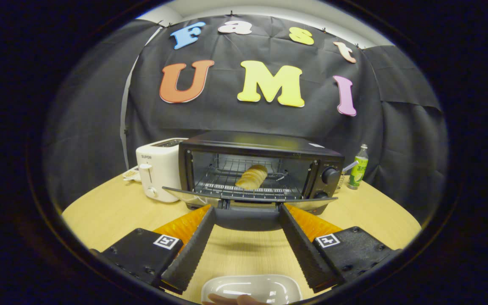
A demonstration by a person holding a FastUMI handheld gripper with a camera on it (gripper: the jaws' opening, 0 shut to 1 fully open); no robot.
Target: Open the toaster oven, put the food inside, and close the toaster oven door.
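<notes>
A black toaster oven (261,146) stands on the wooden table (100,216) with its door (248,198) folded down flat toward me. A golden bread roll (251,176) lies on the wire rack (227,186) inside. My gripper (247,208) is open, its fingertips at the door's front edge, one on each side of the dark door handle (247,219). Neither finger presses on the handle. Under the fingers, close to me, sits an empty white dish (252,289).
A white pop-up toaster (159,169) stands just left of the oven. A green-labelled bottle (358,167) stands to its right near the black cloth wall. The oven's knobs (330,176) are on its right panel. A fingertip (227,300) touches the dish.
</notes>
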